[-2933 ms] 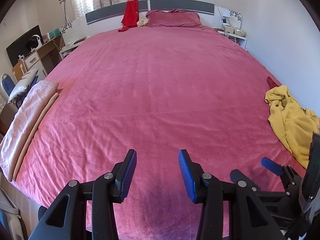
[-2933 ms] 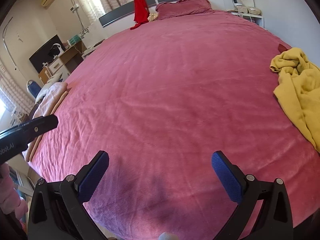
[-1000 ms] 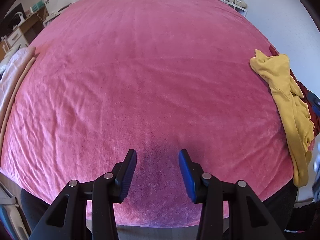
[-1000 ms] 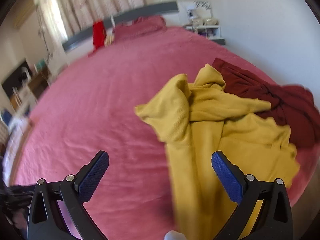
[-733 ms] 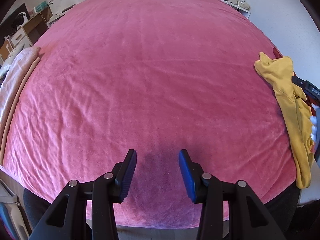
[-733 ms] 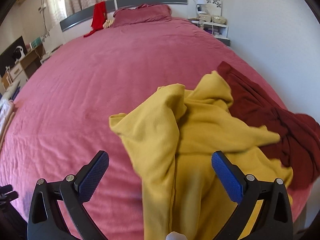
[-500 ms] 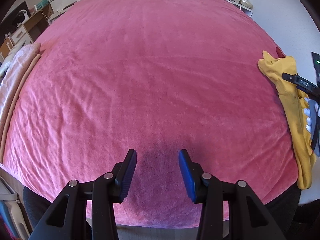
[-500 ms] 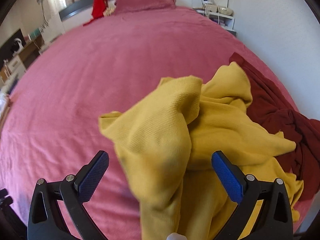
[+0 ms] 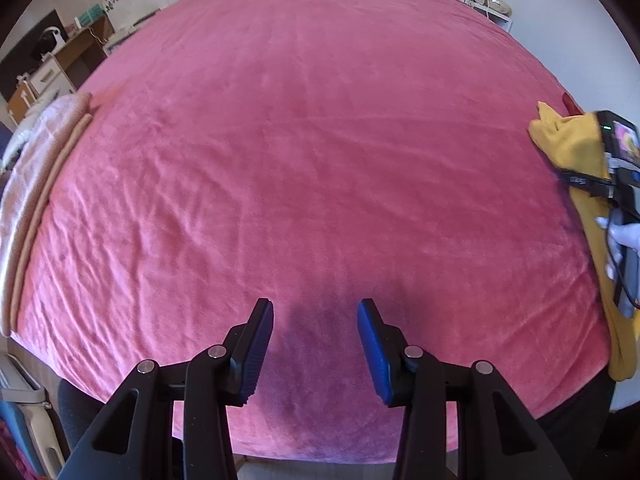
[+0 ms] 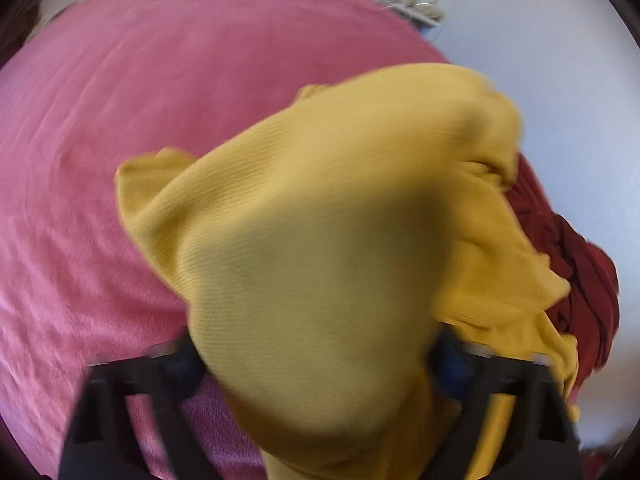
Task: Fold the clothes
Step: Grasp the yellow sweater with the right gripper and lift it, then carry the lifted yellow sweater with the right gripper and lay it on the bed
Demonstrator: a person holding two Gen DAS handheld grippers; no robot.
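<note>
The yellow garment (image 10: pixel 340 240) is bunched at the bed's (image 9: pixel 312 140) right edge, at 3 o'clock from the left gripper (image 9: pixel 316 340), beside a dark red garment (image 10: pixel 568 264). The right gripper (image 10: pixel 316 360) is far nearer: the cloth is bulged between its spread jaws, filling that view. Whether it is pinched cannot be told; the picture is blurred. The left jaws are released, empty, well apart from the garment.

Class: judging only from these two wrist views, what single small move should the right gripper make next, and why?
Probably close the right gripper on the yellow garment. The knit bulges between its spread jaws, nearly filling the blurred view, so it looks open and not yet gripping. The left gripper hangs open over bare pink bedspread.
</note>
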